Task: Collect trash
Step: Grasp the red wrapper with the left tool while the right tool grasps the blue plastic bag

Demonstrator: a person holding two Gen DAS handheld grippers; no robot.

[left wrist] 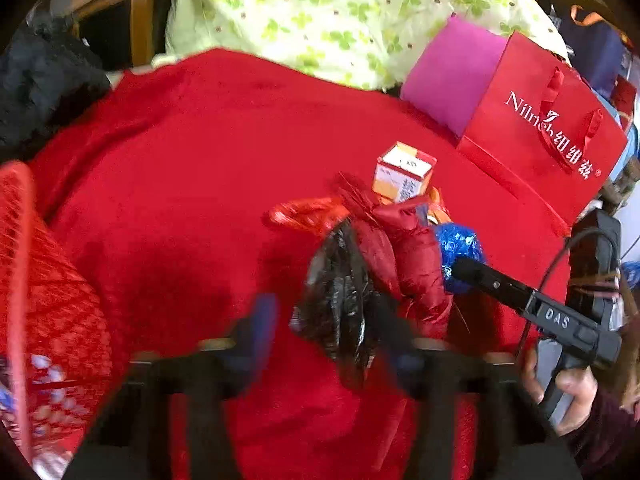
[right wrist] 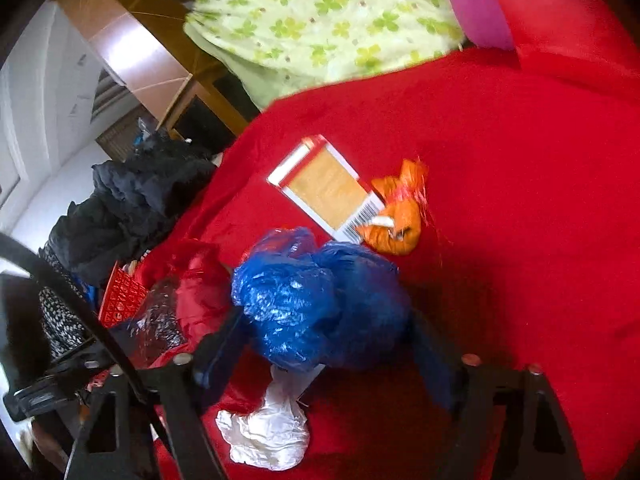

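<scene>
Trash lies on a red cloth (left wrist: 180, 160). In the left wrist view a crumpled black plastic bag (left wrist: 340, 300) sits between the blurred fingers of my left gripper (left wrist: 330, 336). The left pad stands a little apart from the bag, so the jaws are open. Against the black bag leans a shiny red bag (left wrist: 404, 264). My right gripper (right wrist: 328, 352) is shut on a blue plastic bag (right wrist: 320, 296), with a pad on each side. Beyond it lie an orange-and-white box (right wrist: 324, 188) and an orange bag (right wrist: 396, 220). A white crumpled bag (right wrist: 268, 436) lies under the blue one.
A red mesh basket (left wrist: 40, 300) stands at the left edge of the cloth. A red gift bag (left wrist: 540, 140) and a pink sheet (left wrist: 452, 76) stand at the back right. Green floral fabric (left wrist: 320, 12) lies behind, dark clothes (right wrist: 132, 208) to the left. A person's hand (left wrist: 572, 392) holds the right gripper.
</scene>
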